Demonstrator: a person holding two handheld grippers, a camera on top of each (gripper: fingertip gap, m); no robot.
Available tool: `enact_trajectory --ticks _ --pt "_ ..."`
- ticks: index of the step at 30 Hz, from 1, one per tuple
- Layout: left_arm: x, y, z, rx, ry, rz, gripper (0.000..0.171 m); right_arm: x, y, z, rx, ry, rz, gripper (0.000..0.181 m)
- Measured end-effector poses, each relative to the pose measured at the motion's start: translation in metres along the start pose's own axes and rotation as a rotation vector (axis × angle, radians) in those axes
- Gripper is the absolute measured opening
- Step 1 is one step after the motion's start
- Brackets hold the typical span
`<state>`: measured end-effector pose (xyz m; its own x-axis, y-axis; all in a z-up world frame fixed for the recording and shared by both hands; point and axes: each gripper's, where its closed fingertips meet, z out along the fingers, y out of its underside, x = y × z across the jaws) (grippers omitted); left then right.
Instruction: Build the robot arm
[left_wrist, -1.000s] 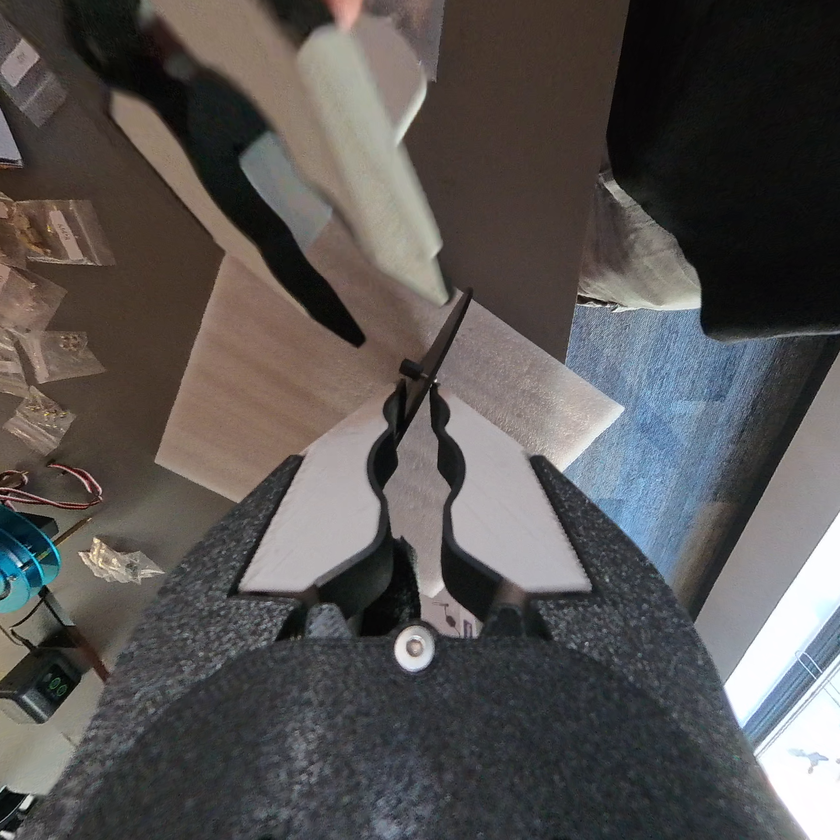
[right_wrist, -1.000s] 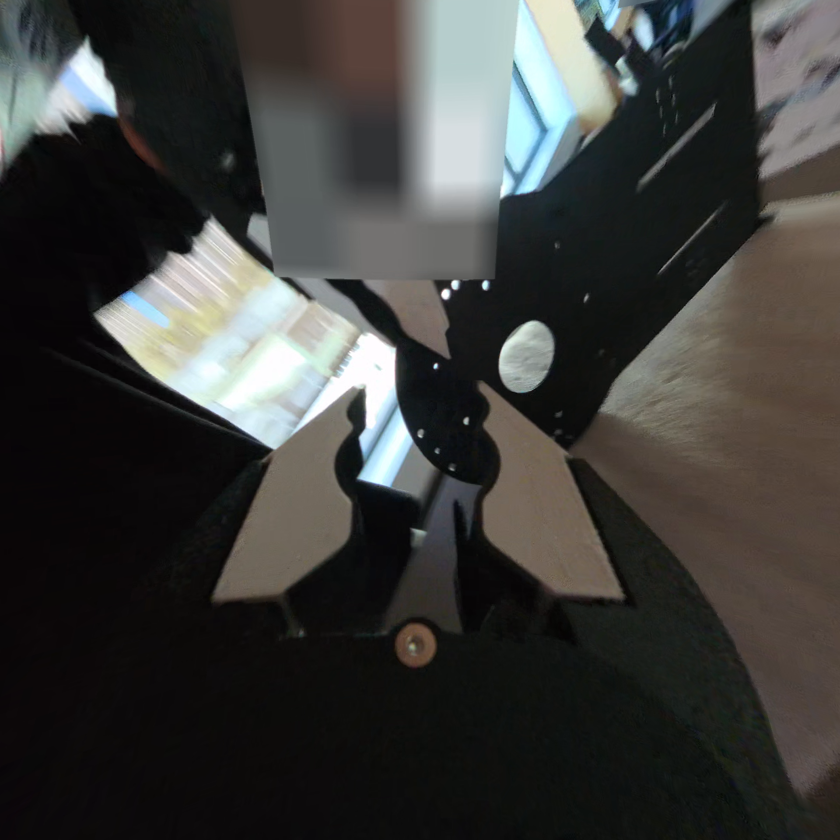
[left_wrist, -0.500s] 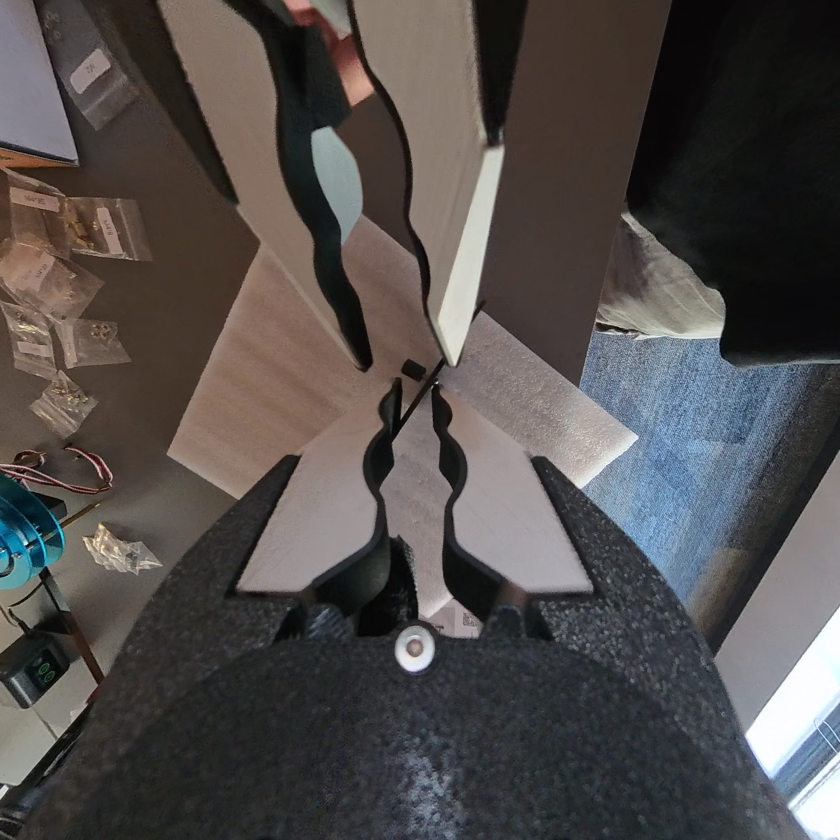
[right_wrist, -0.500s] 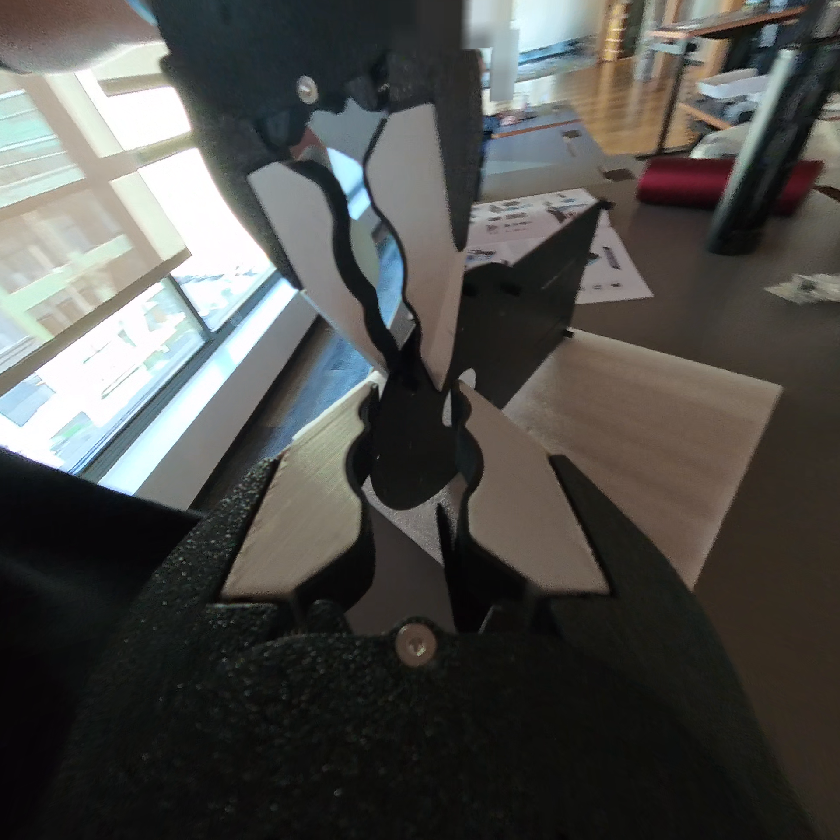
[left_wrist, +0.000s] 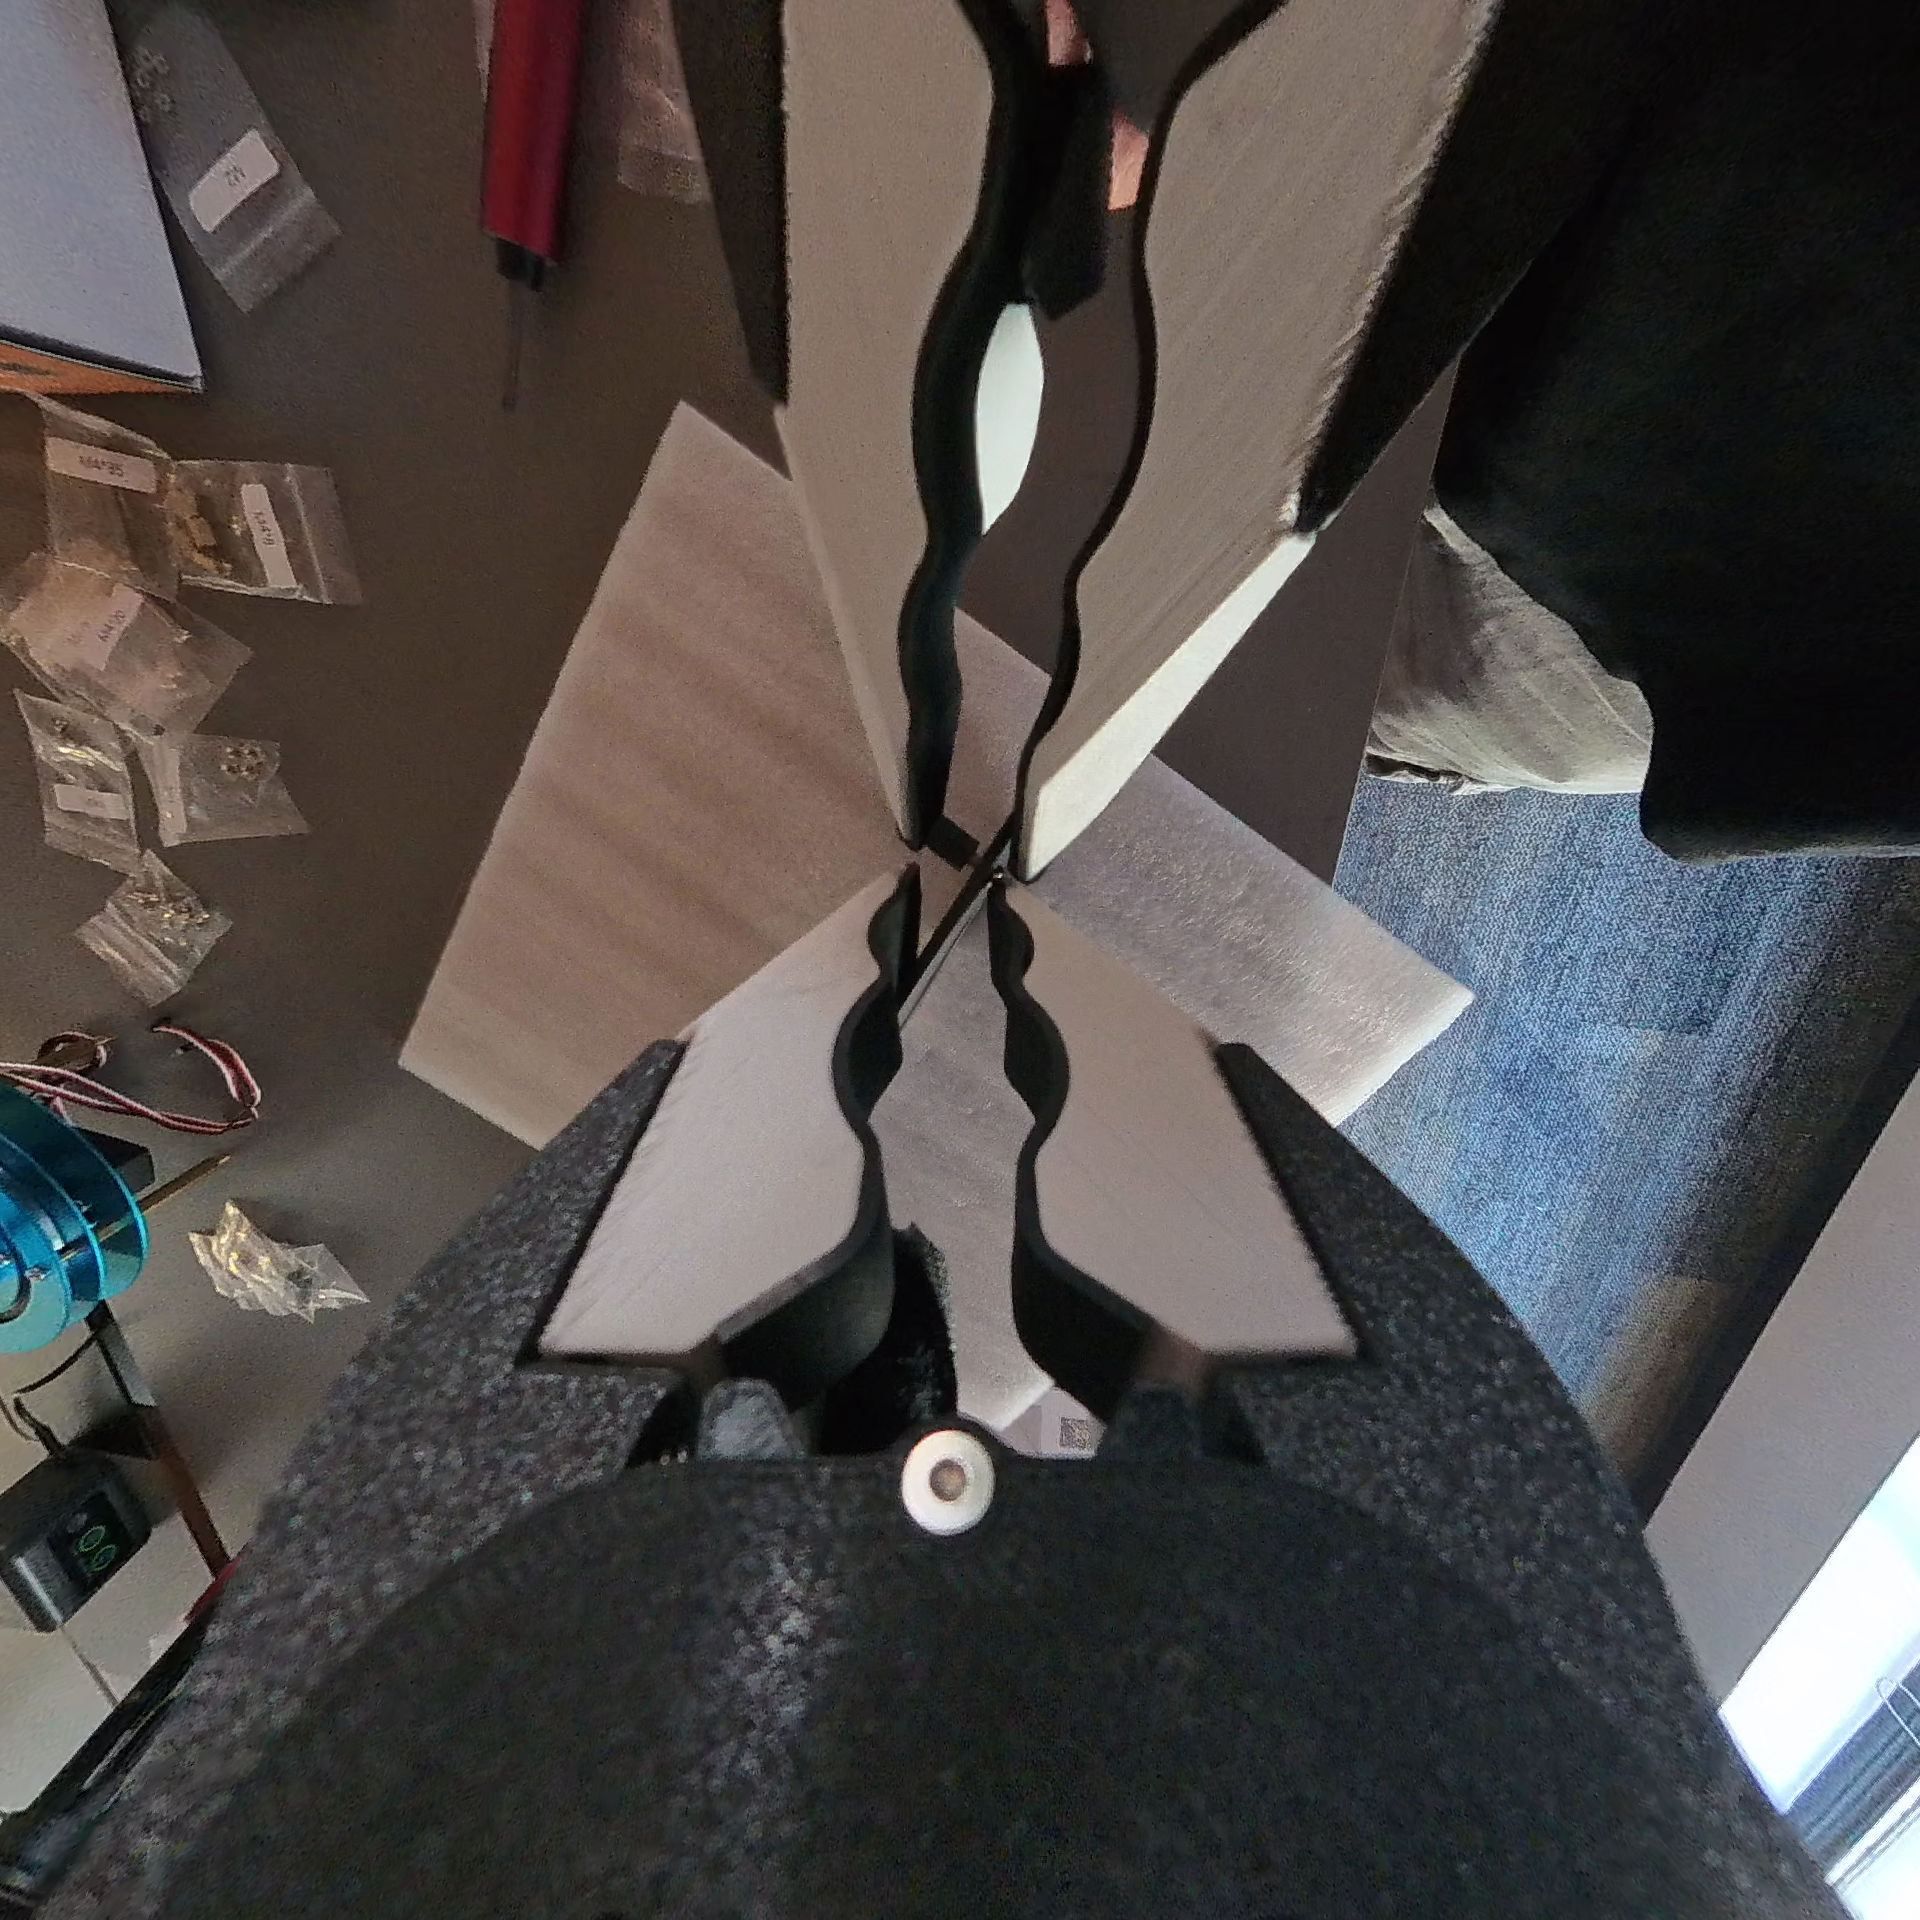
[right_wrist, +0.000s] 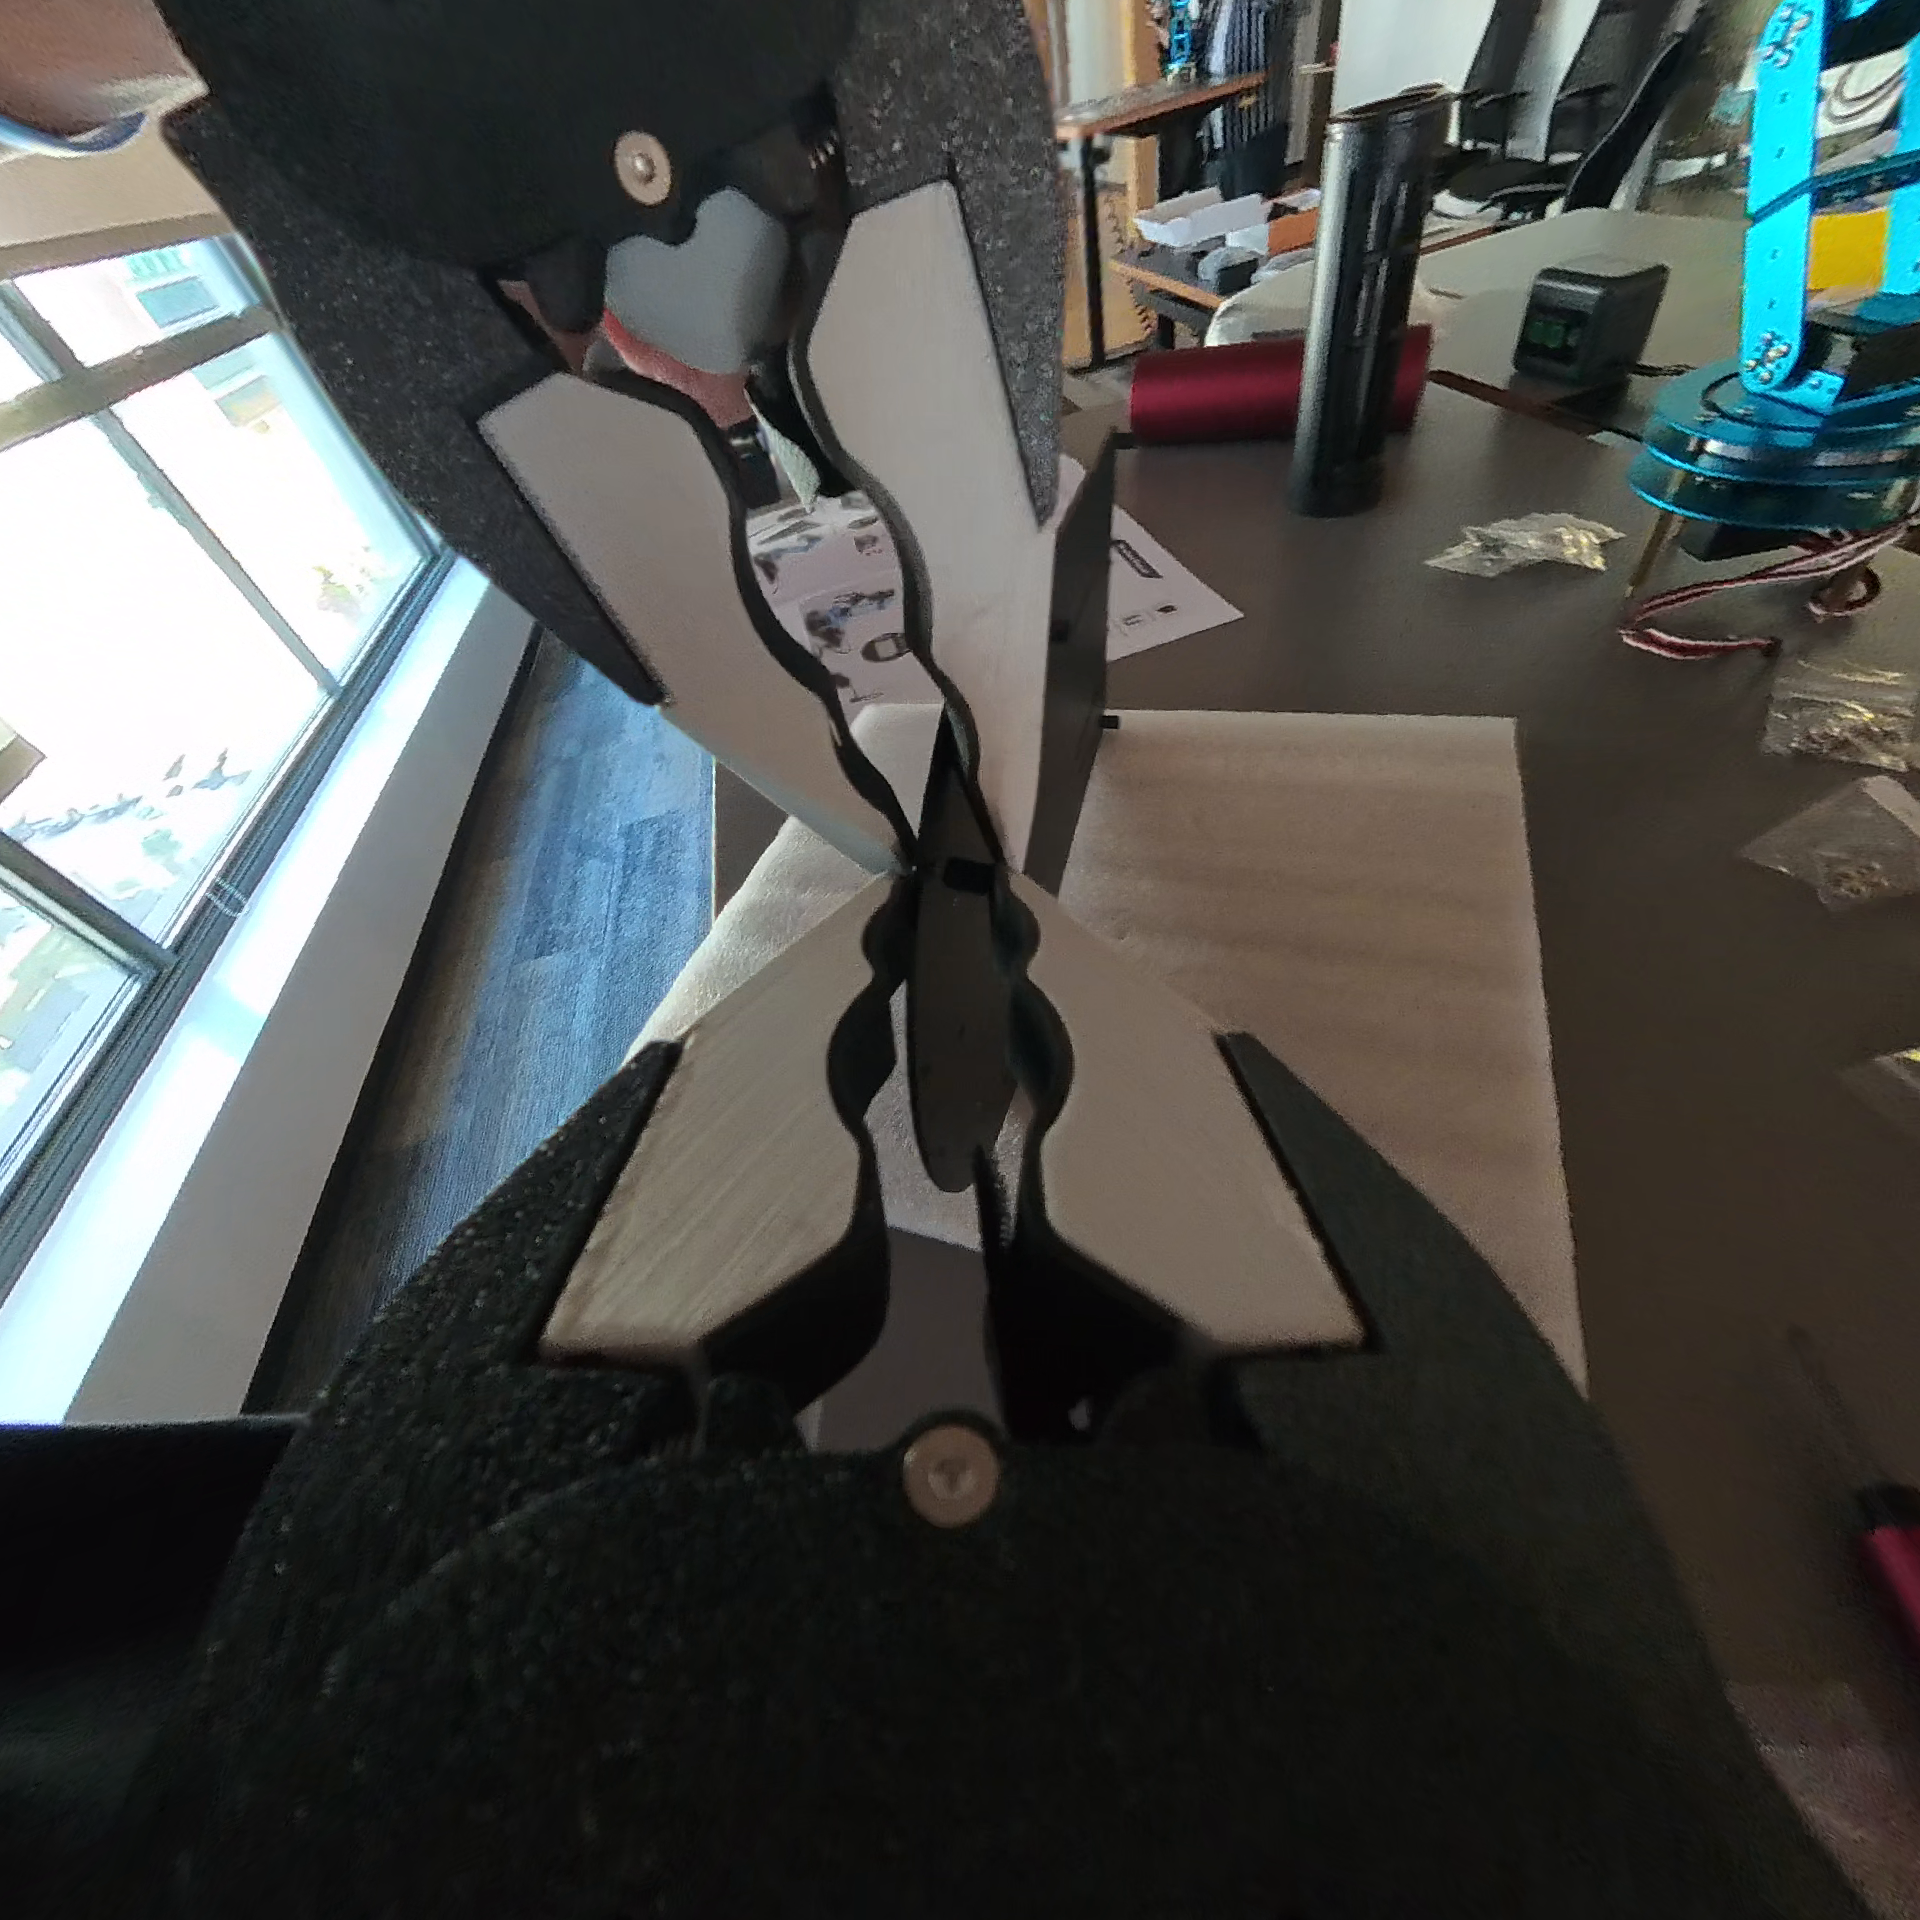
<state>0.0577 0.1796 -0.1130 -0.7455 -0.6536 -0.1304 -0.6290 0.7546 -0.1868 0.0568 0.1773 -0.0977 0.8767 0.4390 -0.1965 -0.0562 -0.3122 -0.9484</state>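
A thin black plate (right_wrist: 956, 1039) with small standoffs is held upright above a white foam sheet (right_wrist: 1299, 883). In the left wrist view the plate (left_wrist: 940, 951) shows edge-on, as a slanted dark line. My left gripper (left_wrist: 954, 888) is shut on its near end. My right gripper (right_wrist: 954, 883) faces the left one tip to tip, and its jaws are closed on the same plate. The left gripper's fingers (right_wrist: 727, 665) come down from the top of the right wrist view. The right gripper's fingers (left_wrist: 1195, 499) come down from the top of the left wrist view.
The foam sheet (left_wrist: 644, 779) lies on a dark table near its edge, with blue carpet (left_wrist: 1621, 1039) and a window beyond. Small bags of hardware (left_wrist: 208, 769), a blue metal arm (right_wrist: 1787, 416), a red roll (right_wrist: 1226, 395), a black tube (right_wrist: 1361, 312) and a printed sheet (right_wrist: 1164, 592) lie around it. My two grippers' fingertips are within a few centimetres of each other.
The right gripper swung in from the side to meet the left gripper tip to tip, and its jaws narrowed onto the plate. The left gripper stayed about in place.
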Motion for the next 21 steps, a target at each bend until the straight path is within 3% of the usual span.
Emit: enact_trajectory --ticks 4,6,12,15,21 --pt "0.002 0.001 -0.001 0.003 0.006 0.000 0.011 -0.002 -0.001 0.000 0.014 -0.040 -0.078 0.015" --pt "0.002 0.001 -0.001 0.008 0.003 0.000 0.011 -0.004 -0.005 -0.003 0.017 -0.092 -0.160 0.034" --pt "0.001 0.001 -0.001 0.014 -0.006 -0.001 0.012 -0.014 0.006 -0.021 -0.054 -0.232 -0.632 0.049" --pt "0.001 0.001 -0.001 0.015 -0.004 -0.007 0.012 -0.012 0.005 -0.019 -0.086 -0.225 -0.806 0.050" --pt "0.003 0.002 -0.001 0.011 0.005 -0.012 0.011 -0.013 0.015 -0.007 -0.178 -0.249 -0.936 0.051"
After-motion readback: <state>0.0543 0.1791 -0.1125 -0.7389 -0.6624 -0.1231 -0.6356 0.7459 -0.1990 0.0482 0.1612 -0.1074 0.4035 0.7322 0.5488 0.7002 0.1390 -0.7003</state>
